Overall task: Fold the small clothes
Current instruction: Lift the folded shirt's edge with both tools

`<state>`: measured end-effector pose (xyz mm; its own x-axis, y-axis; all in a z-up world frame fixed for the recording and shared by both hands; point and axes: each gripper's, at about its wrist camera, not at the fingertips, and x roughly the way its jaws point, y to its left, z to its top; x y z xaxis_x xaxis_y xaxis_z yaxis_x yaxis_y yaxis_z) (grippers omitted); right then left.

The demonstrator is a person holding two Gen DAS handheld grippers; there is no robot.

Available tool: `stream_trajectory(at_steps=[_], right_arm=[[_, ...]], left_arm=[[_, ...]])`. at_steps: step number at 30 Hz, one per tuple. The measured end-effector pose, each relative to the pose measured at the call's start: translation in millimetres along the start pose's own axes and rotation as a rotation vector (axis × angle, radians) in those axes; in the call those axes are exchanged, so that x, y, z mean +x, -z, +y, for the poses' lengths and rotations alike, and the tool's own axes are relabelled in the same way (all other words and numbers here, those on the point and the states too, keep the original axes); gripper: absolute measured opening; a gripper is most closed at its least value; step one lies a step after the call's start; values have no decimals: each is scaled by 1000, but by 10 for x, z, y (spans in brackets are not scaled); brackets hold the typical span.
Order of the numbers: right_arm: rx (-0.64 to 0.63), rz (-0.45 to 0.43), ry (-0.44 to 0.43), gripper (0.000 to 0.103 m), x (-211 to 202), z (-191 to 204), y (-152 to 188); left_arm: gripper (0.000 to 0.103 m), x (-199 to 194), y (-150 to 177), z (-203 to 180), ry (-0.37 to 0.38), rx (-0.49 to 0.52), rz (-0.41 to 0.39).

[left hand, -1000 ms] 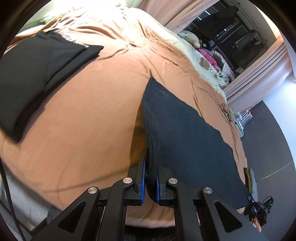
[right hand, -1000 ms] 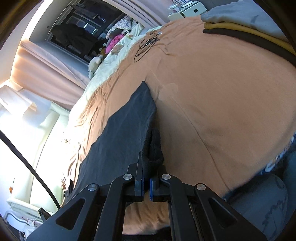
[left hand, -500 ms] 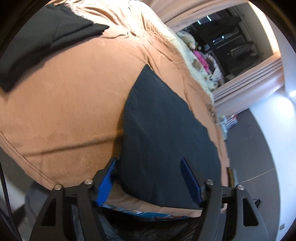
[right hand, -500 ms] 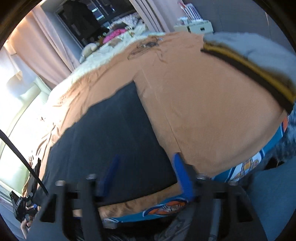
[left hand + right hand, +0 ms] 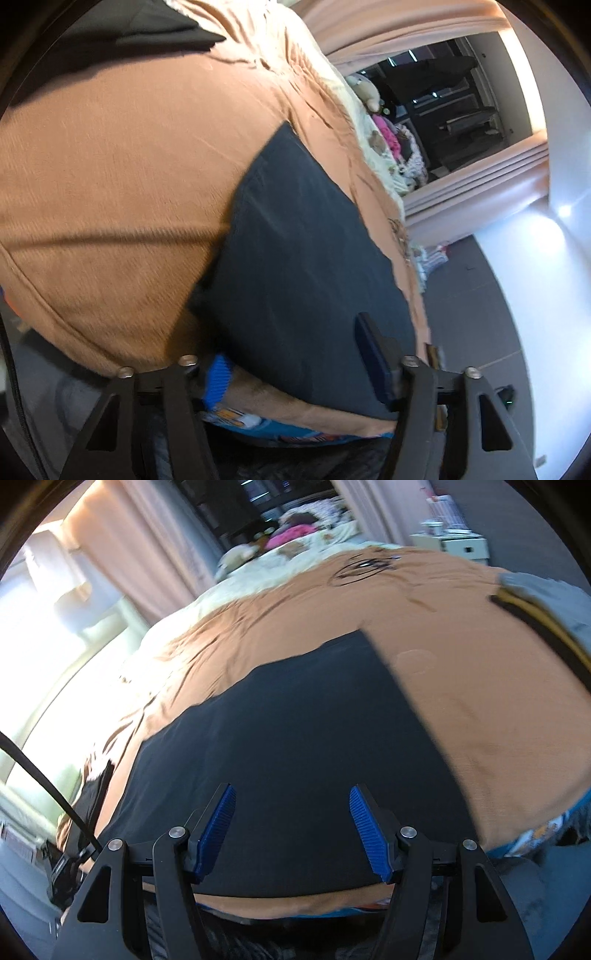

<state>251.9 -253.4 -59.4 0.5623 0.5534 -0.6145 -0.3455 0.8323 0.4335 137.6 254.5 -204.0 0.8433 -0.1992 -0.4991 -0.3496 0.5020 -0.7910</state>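
Observation:
A dark navy garment [image 5: 306, 258] lies flat on the orange bedspread [image 5: 110, 184], near the bed's front edge; it also shows in the right wrist view [image 5: 295, 746]. My left gripper [image 5: 295, 354] is open and empty, its blue pads apart above the garment's near left part. My right gripper [image 5: 291, 812] is open and empty, its jaws spread above the garment's near edge.
A folded black garment [image 5: 122, 33] lies at the far left of the bed. A stack of grey, yellow and black clothes [image 5: 543, 609] lies at the right. Pillows and soft toys [image 5: 291, 539] sit at the head end. The bed edge [image 5: 295, 901] is just below the grippers.
Both grippers were shut on the navy garment's edge one second ago. They let it go, opened wide and drew back; the garment now lies flat on the bed.

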Motion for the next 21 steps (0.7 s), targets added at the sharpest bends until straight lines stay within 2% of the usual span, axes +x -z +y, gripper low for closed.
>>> stream_trajectory(at_steps=[5, 6, 9, 15, 21], right_arm=[[-109, 86, 32, 63, 458, 230, -156], [-138, 107, 27, 58, 539, 333, -154], [-195, 164, 24, 39, 743, 612, -185], [-258, 235, 28, 23, 1075, 919, -220], [-272, 271, 38, 14, 1323, 1015, -223]], left_arm=[[24, 42, -102, 70, -83, -30, -34], [18, 59, -114, 93, -87, -43, -36], [9, 77, -112, 129, -88, -67, -45], [6, 2, -113, 128, -62, -66, -57], [5, -66, -218, -15, -12, -53, -52]])
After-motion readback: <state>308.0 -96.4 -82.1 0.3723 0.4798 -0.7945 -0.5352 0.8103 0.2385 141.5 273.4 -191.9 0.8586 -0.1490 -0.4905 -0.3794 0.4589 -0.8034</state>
